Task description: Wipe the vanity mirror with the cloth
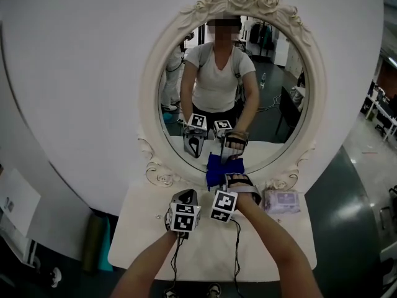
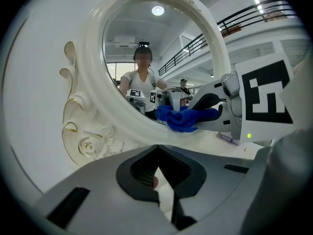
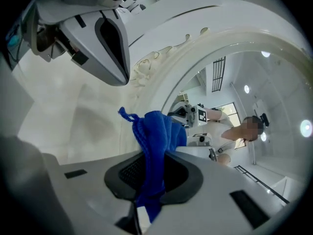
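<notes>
Left tool, jaws closed on nothing, hovers over the table before the vanity mirror. Right tool clamps the blue cloth, bunched against the mirror's lower rim. Wiping appears to be under way low down; the next move likely calls for pressing the cloth onto the glass and sweeping upward. A wipes packet lies rightmost.

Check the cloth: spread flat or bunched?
Bunched. The blue cloth is a crumpled wad pinched in the right claw, with folds hanging out past the jaws, at the lower edge of the mirror.
</notes>
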`<state>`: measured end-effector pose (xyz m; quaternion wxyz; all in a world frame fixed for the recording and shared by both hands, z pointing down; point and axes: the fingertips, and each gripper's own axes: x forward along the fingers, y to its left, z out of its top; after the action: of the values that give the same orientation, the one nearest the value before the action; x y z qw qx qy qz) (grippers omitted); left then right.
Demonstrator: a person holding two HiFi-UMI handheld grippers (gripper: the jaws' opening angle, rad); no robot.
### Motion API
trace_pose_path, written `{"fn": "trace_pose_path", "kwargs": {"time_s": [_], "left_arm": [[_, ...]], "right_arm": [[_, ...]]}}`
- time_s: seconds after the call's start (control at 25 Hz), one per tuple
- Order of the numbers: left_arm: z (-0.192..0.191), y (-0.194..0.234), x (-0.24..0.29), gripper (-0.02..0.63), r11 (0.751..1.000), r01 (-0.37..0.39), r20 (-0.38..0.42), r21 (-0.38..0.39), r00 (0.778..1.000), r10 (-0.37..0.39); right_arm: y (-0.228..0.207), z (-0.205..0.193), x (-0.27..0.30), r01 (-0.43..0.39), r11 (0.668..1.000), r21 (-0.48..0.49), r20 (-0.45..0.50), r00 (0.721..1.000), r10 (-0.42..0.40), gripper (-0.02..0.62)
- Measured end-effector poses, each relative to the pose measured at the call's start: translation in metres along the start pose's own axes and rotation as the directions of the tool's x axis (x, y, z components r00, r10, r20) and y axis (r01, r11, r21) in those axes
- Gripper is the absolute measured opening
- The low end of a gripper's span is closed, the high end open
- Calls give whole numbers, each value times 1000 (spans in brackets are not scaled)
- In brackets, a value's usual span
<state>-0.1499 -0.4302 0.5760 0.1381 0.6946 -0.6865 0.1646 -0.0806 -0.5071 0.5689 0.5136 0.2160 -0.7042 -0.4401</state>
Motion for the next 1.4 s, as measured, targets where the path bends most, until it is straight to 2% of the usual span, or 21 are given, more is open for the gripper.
{"fn": "trace_pose_path", "kwargs": {"time_s": [0.12, 0.28, 0.52, 0.76, 0.96, 1.2, 1.4], "left_arm": [[-12, -3, 1, 5, 1000, 13, -26, 14, 1000, -12], [-19, -2, 2, 5, 1000, 11, -40, 13, 999, -11], [-4, -3, -3, 5, 1000, 18, -25, 23, 1000, -17], [62, 8, -15, 5, 1000, 1, 79, 31, 997, -4], [130, 7, -39, 5, 998, -9, 182, 55, 983, -1], [199, 9, -59, 5, 996, 8, 262, -90, 965, 15], [250, 9, -70, 5, 997, -17, 308, -69, 951, 37]], "right_arm": [[15, -2, 7, -40, 999, 14, -3, 999, 40, 67], [16, -2, 9, -45, 999, 30, 0, 999, 45, 67], [9, -5, 2, -42, 999, 23, -15, 999, 42, 67], [-43, -7, -31, 56, 998, 41, -18, 998, -55, 67], [-105, -20, -75, 172, 985, 31, -41, 984, -171, 67], [-179, -37, -127, 302, 951, 62, -63, 952, -298, 67], [-222, -46, -156, 387, 922, 35, -71, 921, -384, 67]]}}
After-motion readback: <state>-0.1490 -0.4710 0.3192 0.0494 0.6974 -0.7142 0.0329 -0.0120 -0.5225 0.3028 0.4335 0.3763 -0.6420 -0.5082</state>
